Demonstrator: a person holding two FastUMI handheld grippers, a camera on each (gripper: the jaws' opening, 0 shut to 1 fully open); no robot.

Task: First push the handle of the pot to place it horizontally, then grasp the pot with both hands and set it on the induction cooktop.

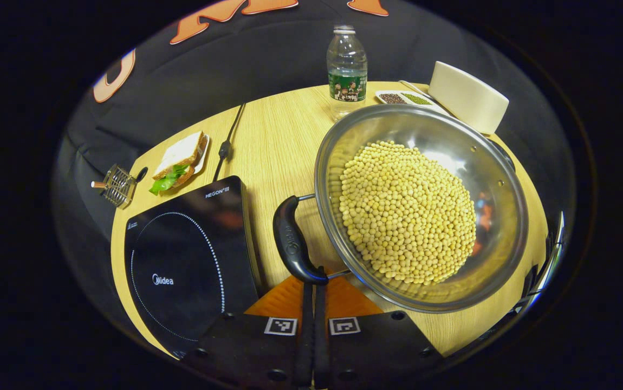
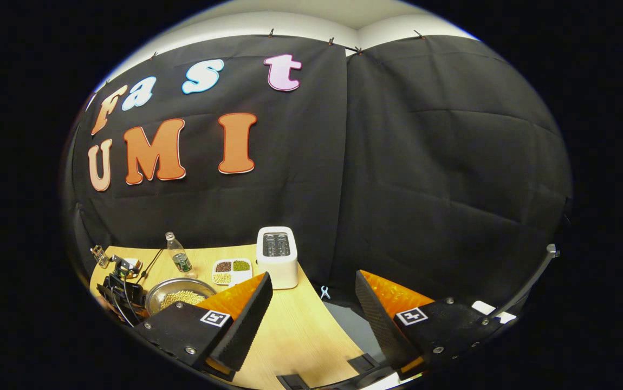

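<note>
Left tool [image 1: 313,287] closed, tips at handle [image 1: 291,244]; pot [image 1: 501,184] steel, bean-filled.

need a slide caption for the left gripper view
Shut tongs meet the handle of a soybean-filled pot beside the induction cooktop.

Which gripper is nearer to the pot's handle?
Left. The left gripper has its closed fingers at the end of the pot's handle. The right gripper is open, far across the table from the pot.
</note>
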